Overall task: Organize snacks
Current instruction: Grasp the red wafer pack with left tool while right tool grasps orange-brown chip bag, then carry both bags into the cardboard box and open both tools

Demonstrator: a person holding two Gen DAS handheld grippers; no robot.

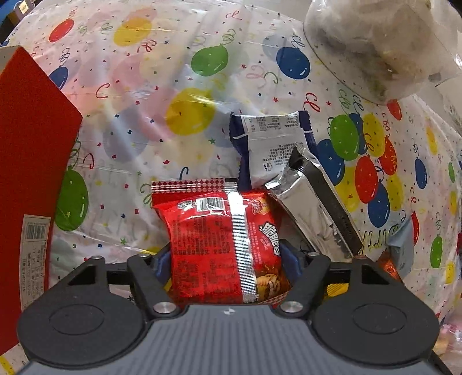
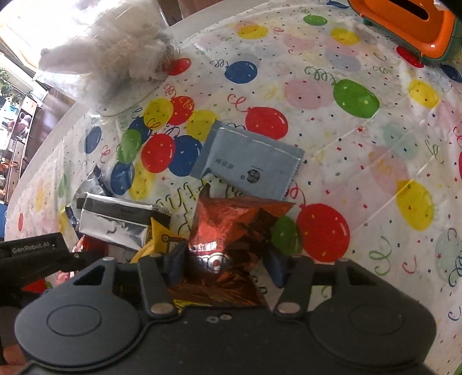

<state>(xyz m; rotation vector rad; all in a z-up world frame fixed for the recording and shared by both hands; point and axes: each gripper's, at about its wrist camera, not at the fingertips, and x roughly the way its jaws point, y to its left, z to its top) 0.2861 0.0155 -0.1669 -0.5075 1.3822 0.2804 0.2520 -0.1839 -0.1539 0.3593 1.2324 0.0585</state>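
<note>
Your surface is a table under a glossy white plastic cloth (image 1: 161,86) printed with coloured balloons and confetti. On it you've got a red cardboard box (image 1: 31,161) at the left edge, a clear plastic bag of pale stuff (image 1: 375,49) at the far side, a white-and-navy snack packet (image 1: 271,150), a silver foil packet with a black strip (image 1: 314,213) leaning on it, a flat grey-blue sachet (image 2: 248,161), and an orange-and-green plastic container (image 2: 410,26) at the far corner.
</note>
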